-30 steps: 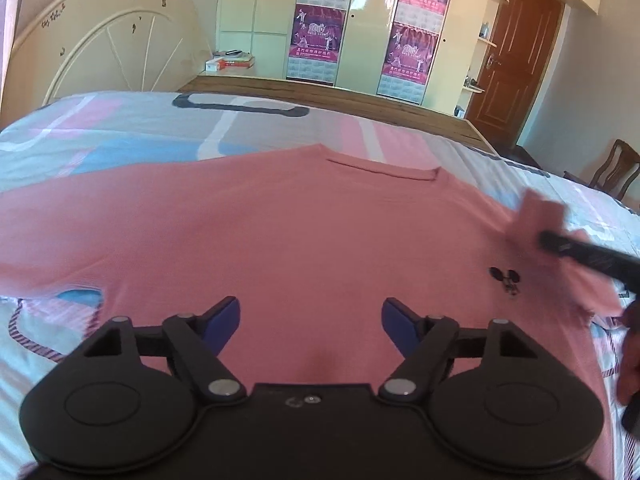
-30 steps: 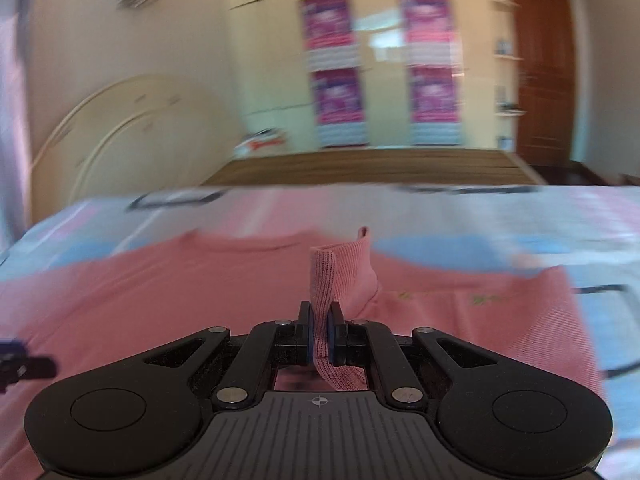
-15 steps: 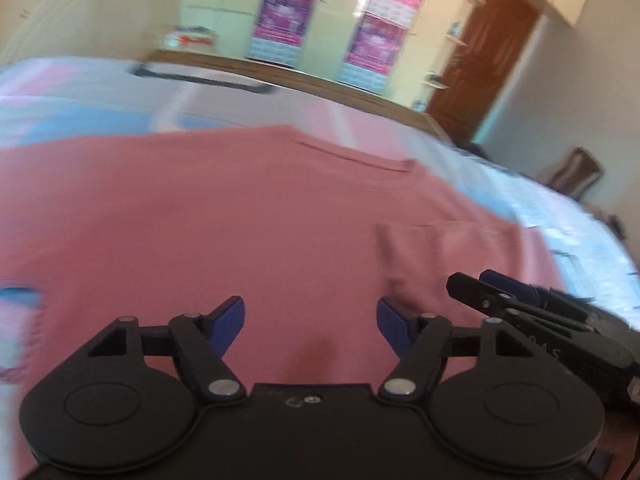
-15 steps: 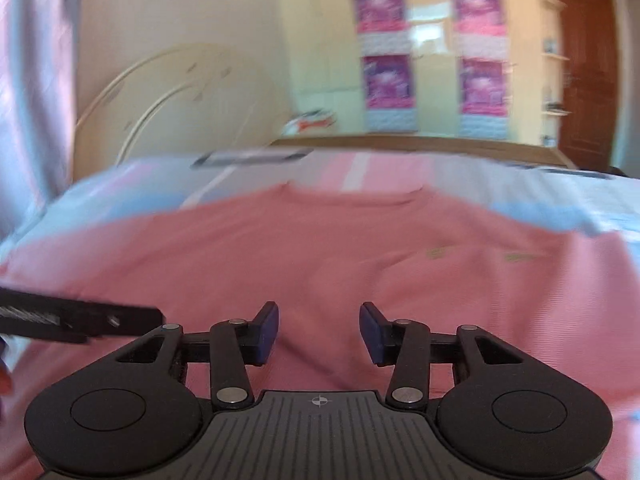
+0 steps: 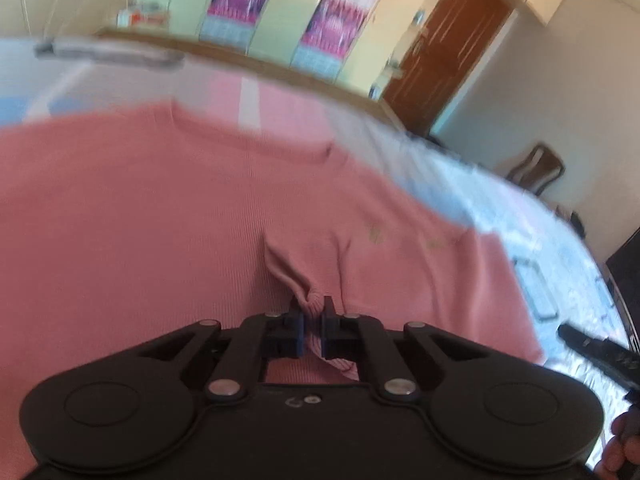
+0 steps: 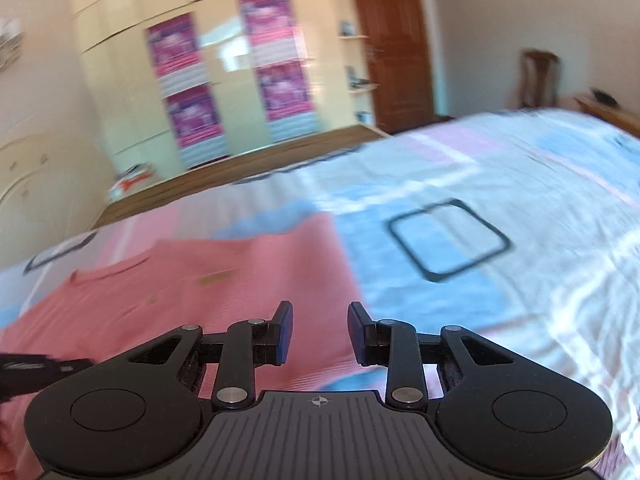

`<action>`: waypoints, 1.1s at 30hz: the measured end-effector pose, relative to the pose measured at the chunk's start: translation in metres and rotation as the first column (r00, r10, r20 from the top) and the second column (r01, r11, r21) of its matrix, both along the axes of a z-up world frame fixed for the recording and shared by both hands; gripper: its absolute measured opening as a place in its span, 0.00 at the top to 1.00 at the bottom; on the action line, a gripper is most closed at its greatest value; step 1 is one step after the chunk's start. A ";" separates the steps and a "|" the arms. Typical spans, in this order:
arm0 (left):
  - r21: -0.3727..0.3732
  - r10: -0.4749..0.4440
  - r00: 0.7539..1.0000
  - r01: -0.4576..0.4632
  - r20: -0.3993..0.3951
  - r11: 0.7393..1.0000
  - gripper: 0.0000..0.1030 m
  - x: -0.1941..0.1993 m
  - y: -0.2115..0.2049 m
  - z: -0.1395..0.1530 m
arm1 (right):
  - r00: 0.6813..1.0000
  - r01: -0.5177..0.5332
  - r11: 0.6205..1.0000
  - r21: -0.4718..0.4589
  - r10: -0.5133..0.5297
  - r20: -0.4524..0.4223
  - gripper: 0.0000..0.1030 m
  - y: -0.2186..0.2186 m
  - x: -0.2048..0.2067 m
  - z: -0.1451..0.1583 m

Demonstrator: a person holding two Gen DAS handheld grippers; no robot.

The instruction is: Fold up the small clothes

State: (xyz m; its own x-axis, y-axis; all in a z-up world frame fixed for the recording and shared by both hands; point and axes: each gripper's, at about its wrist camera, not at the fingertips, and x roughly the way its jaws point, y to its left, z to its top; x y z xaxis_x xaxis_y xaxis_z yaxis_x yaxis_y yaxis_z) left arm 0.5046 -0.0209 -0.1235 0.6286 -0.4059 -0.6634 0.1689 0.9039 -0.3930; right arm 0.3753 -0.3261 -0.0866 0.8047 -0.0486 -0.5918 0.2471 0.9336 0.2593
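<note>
A pink top lies spread on the bed, neckline toward the far side. My left gripper is shut on a bunched fold of its ribbed sleeve cuff, which rises from the folded-in sleeve. My right gripper is open and empty, low over the top's right edge. It also shows at the right edge of the left wrist view.
The bed has a patchwork sheet in blue, pink and white. A wooden footboard, wardrobes with posters, a brown door and a chair stand beyond the bed.
My right gripper let go of the sleeve and moved right, off toward the top's edge. My left gripper moved right and closed on the sleeve cuff.
</note>
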 end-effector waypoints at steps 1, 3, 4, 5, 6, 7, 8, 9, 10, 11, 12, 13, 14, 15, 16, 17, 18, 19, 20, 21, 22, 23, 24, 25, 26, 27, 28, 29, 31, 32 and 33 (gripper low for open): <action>0.003 0.008 0.999 -0.009 0.033 1.000 0.94 -0.005 0.007 0.010 | 1.000 0.019 1.000 0.016 -0.019 -0.003 0.70 -0.010 -0.005 0.001; 0.038 0.023 0.995 -0.027 0.101 0.999 0.94 -0.015 0.020 0.027 | 0.999 0.036 0.999 0.034 -0.036 -0.008 0.70 -0.022 -0.010 0.005; 0.059 0.030 0.991 -0.038 0.127 0.998 0.94 -0.020 0.029 0.033 | 0.999 0.035 0.999 0.040 -0.034 -0.011 0.70 -0.026 -0.009 0.006; 0.082 0.037 0.990 -0.049 0.138 0.995 0.94 -0.022 0.035 0.035 | 1.000 0.030 0.999 0.044 -0.029 -0.011 0.70 -0.025 -0.008 0.006; 0.107 0.048 0.989 -0.063 0.141 0.992 0.94 -0.025 0.044 0.034 | 1.000 0.021 0.999 0.046 -0.020 -0.009 0.70 -0.024 -0.010 0.008; 0.124 0.054 0.989 -0.070 0.135 0.990 0.94 -0.027 0.049 0.032 | 1.000 0.009 0.999 0.047 -0.009 -0.009 0.70 -0.023 -0.010 0.008; 0.132 0.066 0.990 -0.082 0.121 0.988 0.94 -0.027 0.056 0.026 | 1.000 0.001 0.999 0.050 0.000 -0.013 0.70 -0.021 -0.009 0.006; 0.131 0.078 0.991 -0.092 0.109 0.987 0.94 -0.028 0.060 0.022 | 1.000 -0.006 0.998 0.055 0.007 -0.017 0.70 -0.019 -0.008 0.005; 0.129 0.086 0.991 -0.099 0.104 0.987 0.94 -0.030 0.063 0.020 | 1.000 -0.015 0.998 0.060 0.016 -0.023 0.70 -0.015 -0.007 0.003; 0.135 0.093 0.990 -0.108 0.106 0.985 0.94 -0.033 0.065 0.017 | 0.999 -0.026 0.998 0.063 0.028 -0.029 0.70 -0.012 -0.007 0.002; 0.138 0.102 0.989 -0.117 0.105 0.984 0.94 -0.034 0.066 0.016 | 0.999 -0.039 0.997 0.061 0.041 -0.032 0.70 -0.009 -0.005 0.001; 0.134 0.116 0.987 -0.131 0.111 0.982 0.94 -0.035 0.068 0.016 | 0.998 -0.053 0.997 0.059 0.055 -0.034 0.70 -0.006 -0.002 -0.001; 0.126 0.126 0.984 -0.142 0.125 0.982 0.94 -0.038 0.074 0.021 | 0.997 -0.070 0.996 0.061 0.072 -0.036 0.70 -0.005 -0.002 -0.001; 0.124 0.134 0.981 -0.152 0.138 0.981 0.94 -0.040 0.078 0.022 | 0.995 -0.086 0.994 0.062 0.088 -0.039 0.70 -0.003 0.000 -0.003; 0.126 0.145 0.979 -0.163 0.144 0.979 0.94 -0.041 0.083 0.024 | 0.994 -0.097 0.994 0.057 0.100 -0.044 0.70 0.000 0.001 -0.004; 0.126 0.148 0.978 -0.167 0.145 0.978 0.94 -0.042 0.086 0.025 | 0.993 -0.109 0.993 0.053 0.111 -0.049 0.70 0.002 0.003 -0.006; 0.136 0.146 0.979 -0.165 0.139 0.977 0.94 -0.043 0.087 0.023 | 0.990 -0.124 0.991 0.059 0.127 -0.057 0.70 0.004 0.004 -0.009; 0.155 0.136 0.982 -0.156 0.128 0.976 0.94 -0.043 0.086 0.018 | 0.987 -0.140 0.988 0.066 0.145 -0.073 0.70 0.006 0.006 -0.013; 0.168 0.128 0.985 -0.147 0.115 0.975 0.94 -0.040 0.086 0.012 | 0.981 -0.158 0.986 0.061 0.163 -0.102 0.70 0.009 0.010 -0.019; 0.174 0.123 0.987 -0.140 0.102 0.975 0.94 -0.041 0.086 0.007 | 0.974 -0.170 0.984 0.044 0.175 -0.144 0.70 0.014 0.014 -0.028; 0.177 0.118 0.988 -0.134 0.095 0.975 0.93 -0.041 0.086 0.003 | 0.968 -0.177 0.984 0.029 0.179 -0.178 0.70 0.017 0.017 -0.035; 0.187 0.118 0.989 -0.132 0.083 0.974 0.85 -0.040 0.086 0.001 | 0.969 -0.179 0.984 0.021 0.180 -0.169 0.70 0.017 0.015 -0.036; 0.205 0.127 0.989 -0.140 0.077 0.969 0.67 -0.039 0.087 -0.001 | 0.972 -0.178 0.984 0.023 0.179 -0.155 0.70 0.016 0.013 -0.034; 0.213 0.135 0.987 -0.151 0.087 0.965 0.55 -0.038 0.089 -0.001 | 0.975 -0.173 0.984 0.032 0.176 -0.133 0.70 0.013 0.012 -0.032; 0.208 0.137 0.985 -0.157 0.108 0.965 0.37 -0.037 0.093 -0.001 | 0.979 -0.170 0.985 0.034 0.173 -0.109 0.70 0.011 0.012 -0.029; 0.200 0.136 0.983 -0.158 0.123 0.967 0.37 -0.035 0.095 0.001 | 0.981 -0.168 0.986 0.025 0.169 -0.090 0.70 0.009 0.013 -0.026; 0.186 0.130 0.984 -0.151 0.120 0.971 0.38 -0.029 0.098 0.001 | 0.983 -0.166 0.986 0.016 0.167 -0.075 0.70 0.007 0.017 -0.023; 0.173 0.126 0.986 -0.143 0.106 0.974 0.40 -0.021 0.101 -0.001 | 0.984 -0.167 0.986 0.013 0.168 -0.063 0.70 0.005 0.023 -0.020; 0.143 0.126 0.990 -0.135 0.067 0.980 0.48 -0.002 0.104 -0.007 | 0.984 -0.170 0.985 0.011 0.170 -0.049 0.70 0.000 0.040 -0.015; 0.116 0.115 0.993 -0.118 0.034 0.986 0.49 0.008 0.105 -0.012 | 0.985 -0.170 0.985 0.007 0.170 -0.041 0.70 -0.001 0.049 -0.013; 0.096 0.109 0.994 -0.110 0.024 0.989 0.53 0.015 0.104 -0.016 | 0.984 -0.173 0.985 0.004 0.173 -0.038 0.70 -0.002 0.059 -0.012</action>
State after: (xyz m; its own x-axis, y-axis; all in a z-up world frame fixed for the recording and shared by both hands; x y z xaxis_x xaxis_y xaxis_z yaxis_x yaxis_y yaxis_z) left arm 0.5199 0.0828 -0.1395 0.6787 -0.2685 -0.6835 0.0734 0.9509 -0.3006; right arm 0.4342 -0.3285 -0.0981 0.7780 0.0896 -0.6219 0.0918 0.9630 0.2535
